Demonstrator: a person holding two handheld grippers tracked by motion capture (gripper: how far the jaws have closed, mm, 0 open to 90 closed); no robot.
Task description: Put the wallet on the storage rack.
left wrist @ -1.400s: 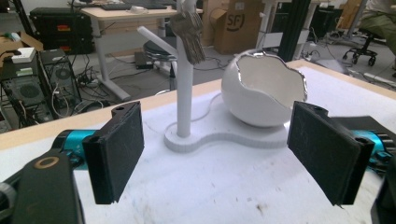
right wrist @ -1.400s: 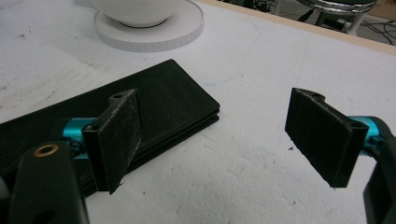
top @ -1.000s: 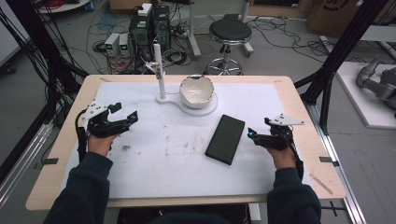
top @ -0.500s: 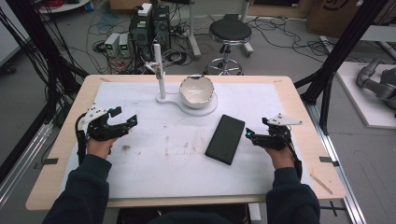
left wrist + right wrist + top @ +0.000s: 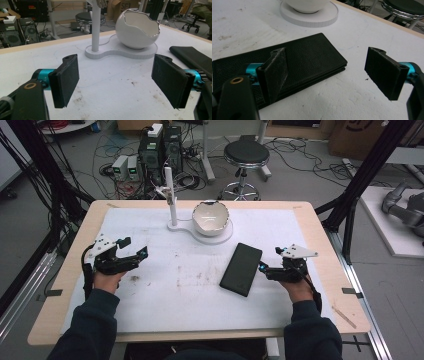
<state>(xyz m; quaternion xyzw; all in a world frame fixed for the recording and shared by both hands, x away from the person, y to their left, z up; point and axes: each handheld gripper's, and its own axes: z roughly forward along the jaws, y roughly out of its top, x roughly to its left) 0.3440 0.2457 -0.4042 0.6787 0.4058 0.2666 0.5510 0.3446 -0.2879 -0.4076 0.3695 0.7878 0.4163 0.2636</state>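
Observation:
A black leather wallet (image 5: 241, 268) lies flat, right of the table's middle. My right gripper (image 5: 270, 259) is open just to its right, with the jaws pointing left at it. In the right gripper view (image 5: 325, 67), the left jaw hangs over the wallet (image 5: 307, 56) and the wallet's near corner lies between the jaws. My left gripper (image 5: 134, 246) is open at the left side of the table and holds nothing. In the left gripper view (image 5: 115, 75), its jaws frame bare white mat.
A white cracked-egg bowl (image 5: 211, 217) sits on a flat white base (image 5: 200, 234) with an upright post (image 5: 171, 200), at the back centre. The same bowl (image 5: 137, 32) and post (image 5: 95, 27) appear beyond the left jaws. A stained white mat (image 5: 180, 285) covers the table.
Both grippers have edged slightly inward. The right one has come a little closer to the wallet. The wallet and bowl have not moved.

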